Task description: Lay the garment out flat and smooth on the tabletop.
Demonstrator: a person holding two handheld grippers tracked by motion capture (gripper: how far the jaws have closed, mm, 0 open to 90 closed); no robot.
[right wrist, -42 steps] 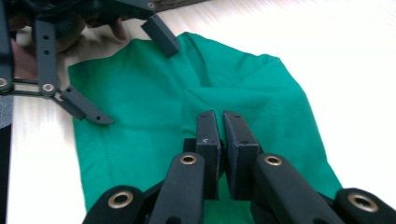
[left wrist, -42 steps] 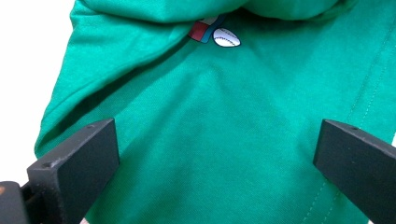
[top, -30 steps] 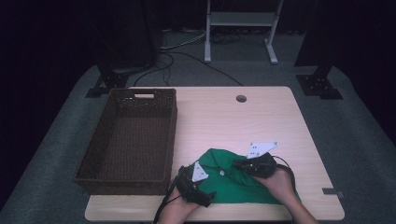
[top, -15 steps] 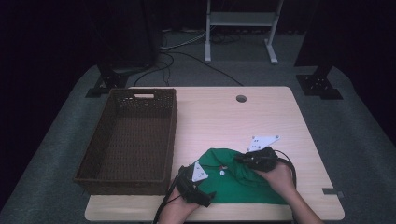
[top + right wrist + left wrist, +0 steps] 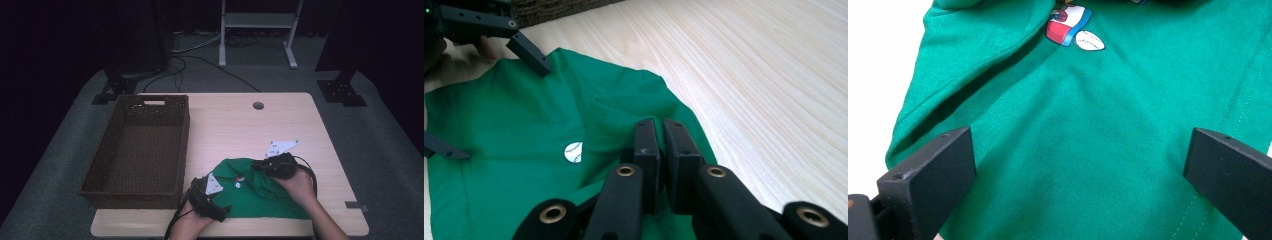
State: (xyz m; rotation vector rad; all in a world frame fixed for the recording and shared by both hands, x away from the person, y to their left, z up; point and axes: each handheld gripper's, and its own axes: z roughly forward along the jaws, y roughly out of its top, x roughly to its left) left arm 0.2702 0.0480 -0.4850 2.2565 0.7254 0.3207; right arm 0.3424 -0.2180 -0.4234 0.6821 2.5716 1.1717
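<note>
Green shirt [image 5: 260,192] lies flat at near edge of light wood worktop [image 5: 235,127], right of brown wicker basket [image 5: 140,145]. Small baseball patch [image 5: 573,151] on fabric. Left gripper [image 5: 216,210] at shirt's left edge, jaws spread wide above cloth, nothing pinched. Right gripper [image 5: 662,142] at shirt's far right edge, jaws pressed together on fold of green fabric.

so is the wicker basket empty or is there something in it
Empty. The high view looks straight into the brown wicker basket and shows bare woven floor and walls. The green shirt lies outside it on the table.
</note>
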